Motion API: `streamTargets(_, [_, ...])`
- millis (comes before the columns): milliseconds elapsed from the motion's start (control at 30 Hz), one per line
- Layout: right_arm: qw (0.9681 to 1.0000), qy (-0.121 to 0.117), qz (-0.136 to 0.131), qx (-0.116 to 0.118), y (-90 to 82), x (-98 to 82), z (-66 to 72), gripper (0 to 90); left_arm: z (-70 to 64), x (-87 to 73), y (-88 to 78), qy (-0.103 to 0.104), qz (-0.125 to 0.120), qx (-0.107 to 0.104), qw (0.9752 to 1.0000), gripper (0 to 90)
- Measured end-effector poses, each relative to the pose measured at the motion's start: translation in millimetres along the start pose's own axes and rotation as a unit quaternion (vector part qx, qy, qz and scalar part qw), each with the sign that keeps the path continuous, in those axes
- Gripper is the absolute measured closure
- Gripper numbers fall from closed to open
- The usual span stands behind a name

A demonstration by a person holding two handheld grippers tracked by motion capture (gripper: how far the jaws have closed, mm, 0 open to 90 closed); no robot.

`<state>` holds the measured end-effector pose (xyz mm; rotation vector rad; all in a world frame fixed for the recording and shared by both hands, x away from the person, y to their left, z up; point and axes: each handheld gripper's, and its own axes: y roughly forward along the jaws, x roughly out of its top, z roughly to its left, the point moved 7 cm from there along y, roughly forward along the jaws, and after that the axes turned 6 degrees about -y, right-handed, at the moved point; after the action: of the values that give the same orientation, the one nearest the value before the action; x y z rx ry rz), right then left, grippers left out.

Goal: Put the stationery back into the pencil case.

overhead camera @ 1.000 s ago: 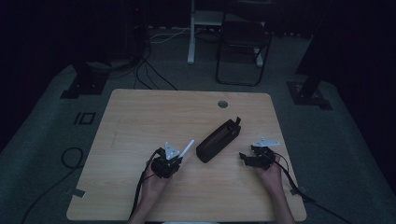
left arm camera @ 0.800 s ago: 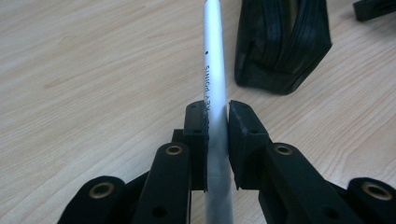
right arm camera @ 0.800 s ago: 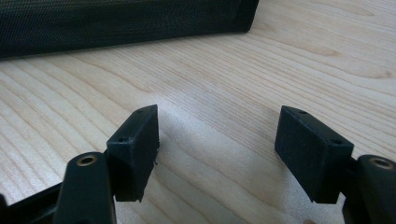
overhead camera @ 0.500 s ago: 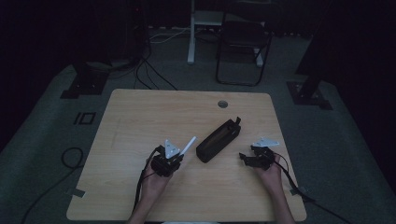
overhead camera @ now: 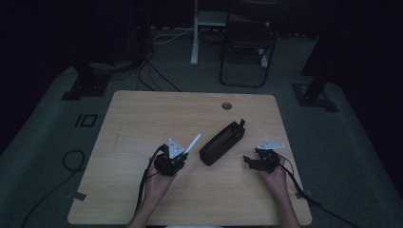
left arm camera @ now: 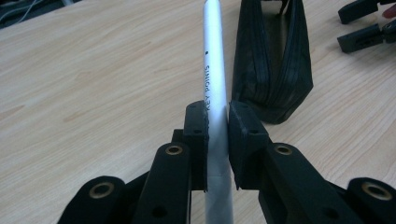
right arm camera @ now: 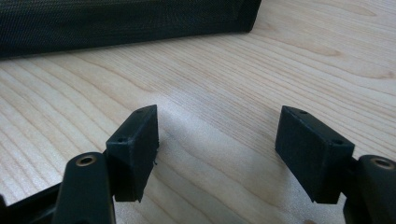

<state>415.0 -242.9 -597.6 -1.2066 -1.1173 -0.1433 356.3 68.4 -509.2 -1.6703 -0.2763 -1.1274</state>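
Note:
My left gripper (overhead camera: 182, 153) (left arm camera: 217, 126) is shut on a white pen (overhead camera: 193, 142) (left arm camera: 214, 70) with "KEY POINTS" printed along it. The pen points up and right toward a black mesh pouch (overhead camera: 222, 142) (left arm camera: 273, 70) lying diagonally at mid-table, its open top facing the pen. Right of the pouch, my right gripper (overhead camera: 248, 160) (right arm camera: 217, 140) rests low over the wood, open with nothing between its pads. Its jaws point at the pouch's side (right arm camera: 116, 18). The left gripper view also catches the right gripper (left arm camera: 364, 23) beyond the pouch.
The wooden table (overhead camera: 142, 118) has a round cable hole (overhead camera: 226, 105) near its far edge. A folding chair (overhead camera: 247, 42) and floor cables (overhead camera: 157, 71) lie beyond the table. A cable trails from each gripper toward the near edge.

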Motion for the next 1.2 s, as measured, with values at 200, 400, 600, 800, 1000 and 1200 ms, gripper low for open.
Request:
streamTargets(200, [1.0,0.0,0.0,0.0,0.0,0.0,0.1,29.5,-0.8,8.1,-1.5,-0.001,-0.01,-0.003,0.9999,78.9])
streamTargets(400, [1.0,0.0,0.0,0.0,0.0,0.0,0.1,29.5,-2.4,17.2,-4.5,0.001,-0.018,-0.004,0.9998,78.9])
streamTargets(600, [1.0,0.0,0.0,0.0,0.0,0.0,0.1,29.5,-4.0,24.9,-6.0,0.004,-0.024,-0.007,0.9997,78.8])
streamTargets(800, [1.0,0.0,0.0,0.001,0.0,0.0,0.1,29.5,-6.8,30.8,-6.1,0.006,-0.027,-0.011,0.9996,78.9])
streamTargets(1000, [1.0,0.0,0.0,0.001,0.0,0.0,0.1,29.5,-8.4,35.6,-6.4,0.008,-0.029,-0.015,0.9994,78.9])
streamTargets(1200, [1.0,0.0,0.0,0.001,0.0,0.0,0.1,29.5,-9.2,40.1,-5.5,0.004,-0.031,-0.021,0.9993,78.9])
